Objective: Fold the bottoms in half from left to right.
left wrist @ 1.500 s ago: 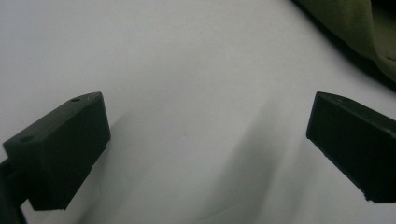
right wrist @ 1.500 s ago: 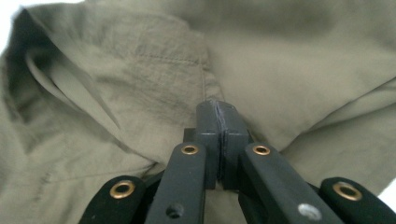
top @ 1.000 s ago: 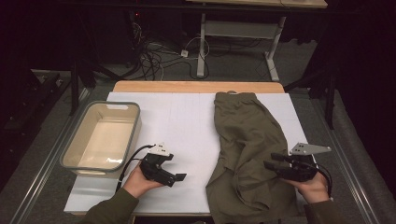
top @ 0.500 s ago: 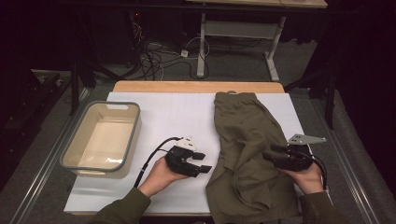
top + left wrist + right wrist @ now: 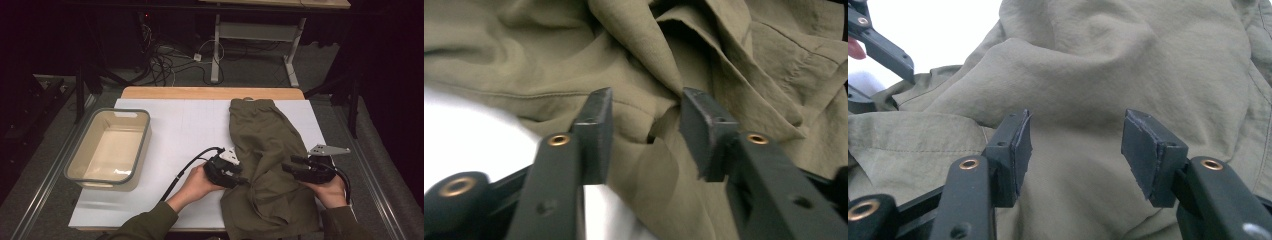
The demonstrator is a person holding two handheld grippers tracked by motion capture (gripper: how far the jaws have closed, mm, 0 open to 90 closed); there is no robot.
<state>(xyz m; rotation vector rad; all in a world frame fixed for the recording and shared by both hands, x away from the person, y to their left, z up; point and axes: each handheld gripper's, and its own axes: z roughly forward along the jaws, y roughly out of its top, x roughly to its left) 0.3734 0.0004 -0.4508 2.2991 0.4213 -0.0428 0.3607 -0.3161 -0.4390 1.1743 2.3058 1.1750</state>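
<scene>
Olive garment (image 5: 265,150): crumpled along table's (image 5: 175,125) right edge. Left gripper (image 5: 241,179): jaws just closing, fabric between, pads clear. Right gripper (image 5: 288,165): jaws apart over cloth.

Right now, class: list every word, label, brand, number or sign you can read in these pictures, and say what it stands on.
None: no readable text.
Olive garment: no label or print visible.
Beige plastic tub: unmarked.
White table cover: faint grid lines, no writing.
Left gripper and right gripper: no markings.

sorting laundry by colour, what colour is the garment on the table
Plain olive green garment, clearest in the right gripper view.
</scene>
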